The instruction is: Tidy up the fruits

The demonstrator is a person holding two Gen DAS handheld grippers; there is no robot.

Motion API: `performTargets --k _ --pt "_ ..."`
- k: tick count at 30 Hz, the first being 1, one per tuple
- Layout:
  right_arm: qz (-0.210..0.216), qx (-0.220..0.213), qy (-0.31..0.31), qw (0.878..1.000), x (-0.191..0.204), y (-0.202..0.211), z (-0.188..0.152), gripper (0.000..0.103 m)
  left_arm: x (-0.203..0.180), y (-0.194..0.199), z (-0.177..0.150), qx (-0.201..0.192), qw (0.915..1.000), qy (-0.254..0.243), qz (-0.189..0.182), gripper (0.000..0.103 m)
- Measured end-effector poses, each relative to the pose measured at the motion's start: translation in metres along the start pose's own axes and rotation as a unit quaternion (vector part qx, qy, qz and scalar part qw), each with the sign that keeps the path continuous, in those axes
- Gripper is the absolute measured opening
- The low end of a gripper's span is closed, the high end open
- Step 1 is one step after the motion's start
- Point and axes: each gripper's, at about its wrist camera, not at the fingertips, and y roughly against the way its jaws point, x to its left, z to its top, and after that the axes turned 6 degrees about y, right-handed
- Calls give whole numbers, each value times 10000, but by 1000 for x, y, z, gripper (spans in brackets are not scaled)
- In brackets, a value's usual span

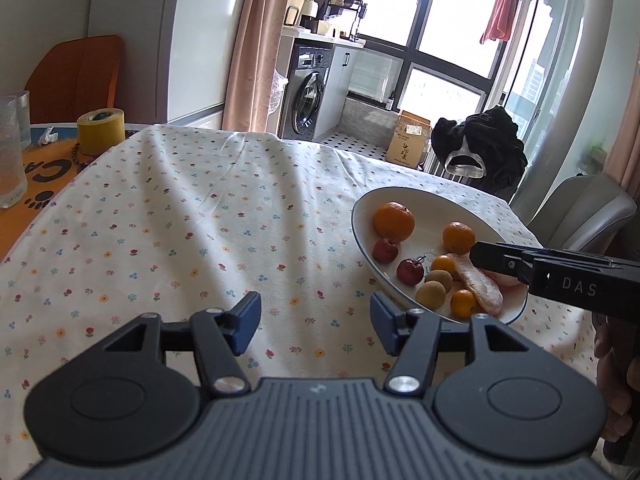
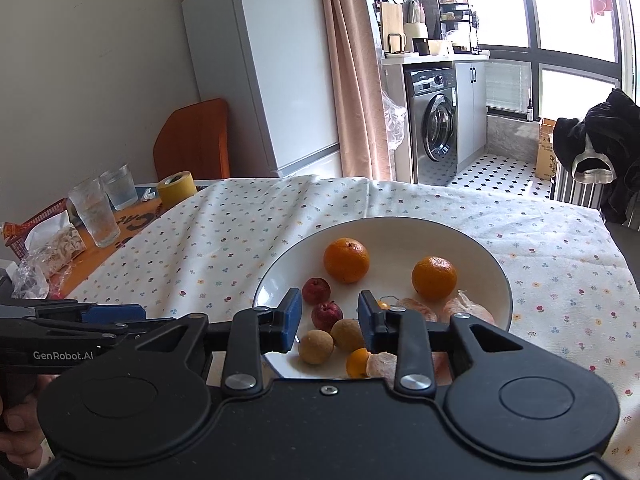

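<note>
1. A kitchen-side room with a washing machine (image 2: pixel 434 128) and tall windows frames a table under a flower-print tablecloth (image 1: pixel 180 220). On that cloth, toward its right side, sits the white plate (image 2: pixel 472 248) that holds all the fruit.

2. The right gripper (image 2: pixel 330 322) hovers over the near part of the plate, its blue-padded fingers spread and holding nothing. A red lychee (image 2: pixel 327 316) and a tan longan (image 2: pixel 347 334) show in the gap between them.

3. The left gripper (image 1: pixel 316 324) hangs over bare cloth just left of the plate, fingers likewise spread and empty.

4. The step in hand looks like picking one small fruit. To do it well, the right gripper should probably centre on a single fruit, come down square so that neither pad nudges a neighbour, and close gently, since round fruit would roll on the smooth plate and soft skin would bruise.

5. The left gripper could steady the plate's rim if it slides.

6. Counted on the plate:
   - two mandarins (image 2: pixel 346 260), whole
   - two red lychees
   - two tan longans
   - two small orange kumquats (image 2: pixel 357 363), as far as can be seen
   - several peeled citrus pieces (image 2: pixel 468 310), partly hidden, number uncertain

7. Beyond the cloth stand two glasses (image 2: pixel 94 212) and one yellow tape roll (image 2: pixel 176 188).
</note>
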Motion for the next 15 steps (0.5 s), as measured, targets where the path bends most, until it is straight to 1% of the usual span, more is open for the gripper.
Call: performTargets --k 4,8,10,12,15 --pt "-40 4 -15 10000 0 8 -3 34 -1 6 -2 -38 10000 -1 1 72" --pt "-61 -19 -53 10000 1 16 -6 36 -3 14 -3 -99 9999 -39 -35 78" --pt "-29 -14 -62 10000 3 19 -7 38 -4 19 -4 -130 9999 -68 -42 84" --pt "-28 -40 -54 10000 5 25 -8 46 -5 24 -6 -160 9998 -103 -40 87" --pt "-47 -83 -52 9999 8 34 -9 52 -7 30 -7 -161 9998 -125 -53 90"
